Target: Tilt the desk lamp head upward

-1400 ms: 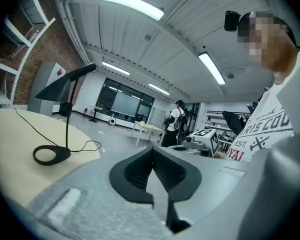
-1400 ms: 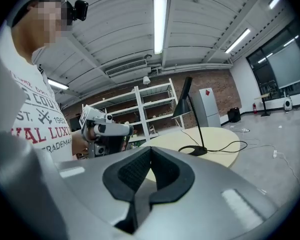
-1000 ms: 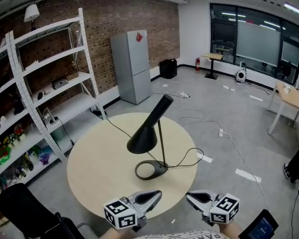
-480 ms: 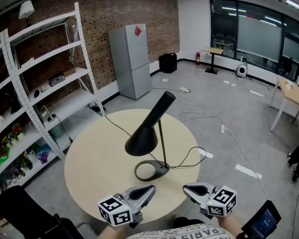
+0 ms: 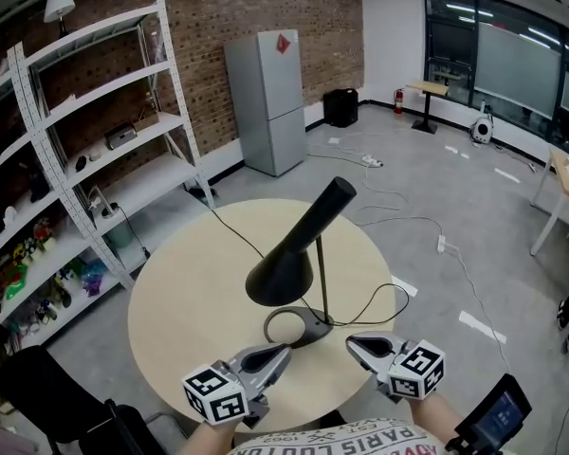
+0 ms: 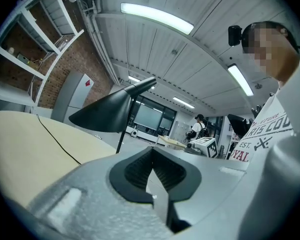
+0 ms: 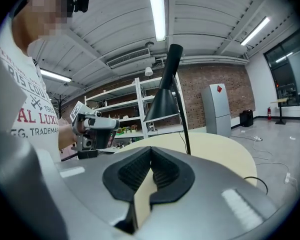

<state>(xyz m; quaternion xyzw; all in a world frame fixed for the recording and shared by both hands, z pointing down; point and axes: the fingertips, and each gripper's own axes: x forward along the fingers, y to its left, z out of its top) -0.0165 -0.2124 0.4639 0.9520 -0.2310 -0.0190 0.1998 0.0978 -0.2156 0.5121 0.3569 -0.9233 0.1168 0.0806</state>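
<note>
Since a second ago both grippers are further up the frame and closer to the lamp, and the whole scene sits a bit further right in the head view.

Left gripper (image 5: 283, 351): lower centre-left, tips over the near edge of the worktop (image 5: 185, 297), just below-left of the base ring (image 5: 292, 327). Not touching it. In its own view the jaws are pressed together with nothing between them.

Right gripper (image 5: 353, 341): lower centre-right, tips just right of the base ring, clear of it. Jaws closed down to a hairline slit, empty. I only see bare worktop past them.

Lamp head (image 5: 299, 245): black cone, dead centre of the head view, over the middle of the round beige worktop. Wide mouth points down and to the left, narrow end sticks up toward the upper right. It hangs off the thin upright stem (image 5: 321, 275), which rises from the base ring. Neither gripper is in contact with it.

Cord (image 5: 384, 301) loops off the base to the right. A second run goes up-left across the worktop and over its far edge.

Background: white shelving (image 5: 76, 159) down the left side, grey fridge (image 5: 270, 102) at upper centre against the brick wall.
</note>
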